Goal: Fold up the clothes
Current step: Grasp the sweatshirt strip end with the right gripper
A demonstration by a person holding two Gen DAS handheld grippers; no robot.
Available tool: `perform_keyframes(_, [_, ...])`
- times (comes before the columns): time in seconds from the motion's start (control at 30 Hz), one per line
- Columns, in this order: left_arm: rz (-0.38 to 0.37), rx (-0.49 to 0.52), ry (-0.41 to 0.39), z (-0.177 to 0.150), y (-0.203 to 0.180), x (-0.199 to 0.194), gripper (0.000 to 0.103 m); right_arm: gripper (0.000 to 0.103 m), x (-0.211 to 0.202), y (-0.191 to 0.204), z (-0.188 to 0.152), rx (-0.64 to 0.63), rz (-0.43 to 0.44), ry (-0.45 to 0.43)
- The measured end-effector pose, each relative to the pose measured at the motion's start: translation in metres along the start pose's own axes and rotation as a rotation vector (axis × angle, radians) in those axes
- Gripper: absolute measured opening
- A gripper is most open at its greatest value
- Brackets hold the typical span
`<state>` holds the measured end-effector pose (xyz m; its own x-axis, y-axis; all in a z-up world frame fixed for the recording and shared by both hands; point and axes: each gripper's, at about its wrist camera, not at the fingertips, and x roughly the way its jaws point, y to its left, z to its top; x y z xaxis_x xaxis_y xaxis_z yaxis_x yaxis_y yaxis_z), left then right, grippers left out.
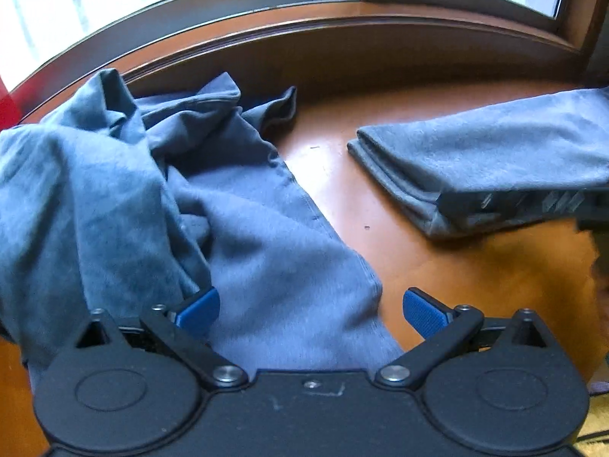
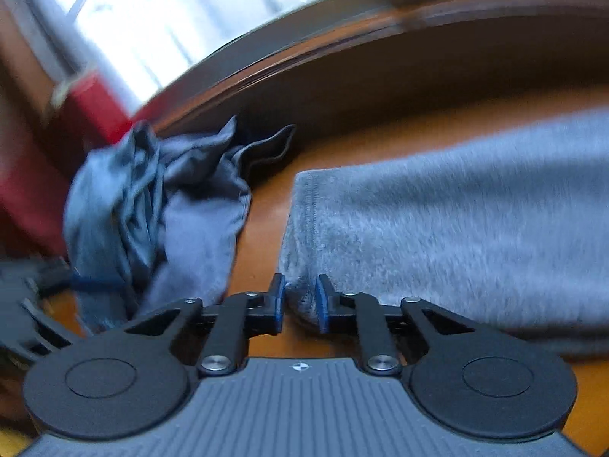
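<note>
Right tool pinching folded cloth, left tool agape

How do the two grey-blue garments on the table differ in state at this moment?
The left garment lies crumpled in a loose heap; the right garment is folded flat with stacked edges. The open left gripper straddles the crumpled one without pinching; the right gripper is shut on the folded one's corner. Both are grey-blue fabric on the wooden table.
</note>
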<state>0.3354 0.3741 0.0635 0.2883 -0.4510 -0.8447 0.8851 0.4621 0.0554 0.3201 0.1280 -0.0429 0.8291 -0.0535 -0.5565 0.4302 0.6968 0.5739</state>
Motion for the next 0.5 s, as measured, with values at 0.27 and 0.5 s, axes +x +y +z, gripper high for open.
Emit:
perform_keyframes(0.27, [-0.009,0.029,0.013,0.011,0.005,0.015,0.103,0.013,-0.005,0.028,0.003,-0.046,0.045,-0.046])
perform_keyframes(0.5, [0.023,0.052,-0.121,0.031,0.005,0.005,0.103,0.047,-0.016,0.029,-0.010,-0.022,0.030,-0.075])
